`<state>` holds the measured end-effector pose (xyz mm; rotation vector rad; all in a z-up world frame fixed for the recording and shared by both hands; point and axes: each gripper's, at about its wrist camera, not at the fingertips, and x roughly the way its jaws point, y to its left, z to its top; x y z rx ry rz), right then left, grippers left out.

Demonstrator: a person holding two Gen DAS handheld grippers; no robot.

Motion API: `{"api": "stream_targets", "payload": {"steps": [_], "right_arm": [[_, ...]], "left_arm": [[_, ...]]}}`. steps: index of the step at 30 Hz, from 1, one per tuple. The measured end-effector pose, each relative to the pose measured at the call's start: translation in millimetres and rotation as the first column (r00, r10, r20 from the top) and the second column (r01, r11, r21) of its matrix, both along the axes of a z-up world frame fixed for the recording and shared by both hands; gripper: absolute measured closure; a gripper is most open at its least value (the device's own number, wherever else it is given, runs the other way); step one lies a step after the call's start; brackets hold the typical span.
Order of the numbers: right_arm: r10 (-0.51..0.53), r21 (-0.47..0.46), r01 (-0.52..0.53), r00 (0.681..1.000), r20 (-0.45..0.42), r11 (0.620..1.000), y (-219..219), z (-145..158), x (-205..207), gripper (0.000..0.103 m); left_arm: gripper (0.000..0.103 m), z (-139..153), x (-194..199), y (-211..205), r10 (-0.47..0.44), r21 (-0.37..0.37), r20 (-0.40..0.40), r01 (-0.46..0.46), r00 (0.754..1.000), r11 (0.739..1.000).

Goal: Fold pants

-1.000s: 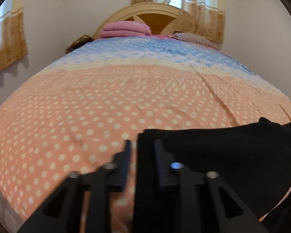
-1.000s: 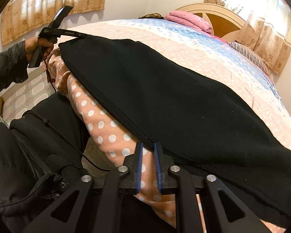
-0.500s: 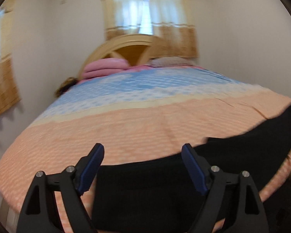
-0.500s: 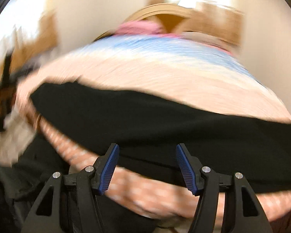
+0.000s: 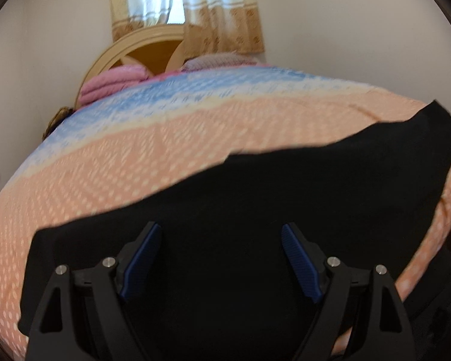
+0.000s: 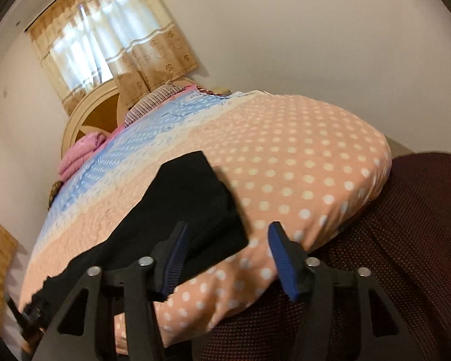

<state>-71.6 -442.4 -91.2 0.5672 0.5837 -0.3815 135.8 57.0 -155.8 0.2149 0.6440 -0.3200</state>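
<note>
Black pants (image 5: 285,198) lie flat in a long strip across the near part of the bed (image 5: 135,162), which has an orange spread with white dots. My left gripper (image 5: 221,231) hovers over the middle of the pants, open wide, with nothing between its blue pads (image 5: 144,252). In the right wrist view one squared end of the pants (image 6: 192,198) reaches toward the bed's corner. My right gripper (image 6: 228,228) hangs just before that end with its jaws closing. The pads press on nothing; the pants' corner and bare spread show through the gap.
A wooden headboard (image 5: 141,51), folded pink blankets (image 5: 111,84) and a striped pillow (image 6: 153,102) are at the bed's far end under a curtained window (image 5: 183,6). Dark red dotted fabric (image 6: 400,255) sits beside the bed's corner at the right.
My left gripper let go of the pants' edge, opened wide and slid along over the cloth. My right gripper opened, rolled and swung to the pants' other end.
</note>
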Motion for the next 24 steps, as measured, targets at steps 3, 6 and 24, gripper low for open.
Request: {"api": "stream_targets", "payload": {"steps": [3,6,24], "right_arm": [[0.037,0.042,-0.037,0.999,0.002,0.998,-4,-10,9,0.059],[0.057,0.025,-0.057,0.998,0.008,0.998,5,-15,21,0.078],[0.06,0.04,-0.06,0.998,-0.001,0.997,-5,-7,2,0.102]], "left_arm": [[0.004,-7,2,16,0.043,-0.08,-0.018,-0.044,0.999,0.996],[0.004,-9,3,24,0.051,-0.12,-0.028,-0.054,0.998,0.991],[0.0,-11,10,39,0.087,-0.09,-0.009,-0.087,0.996,0.992]]}}
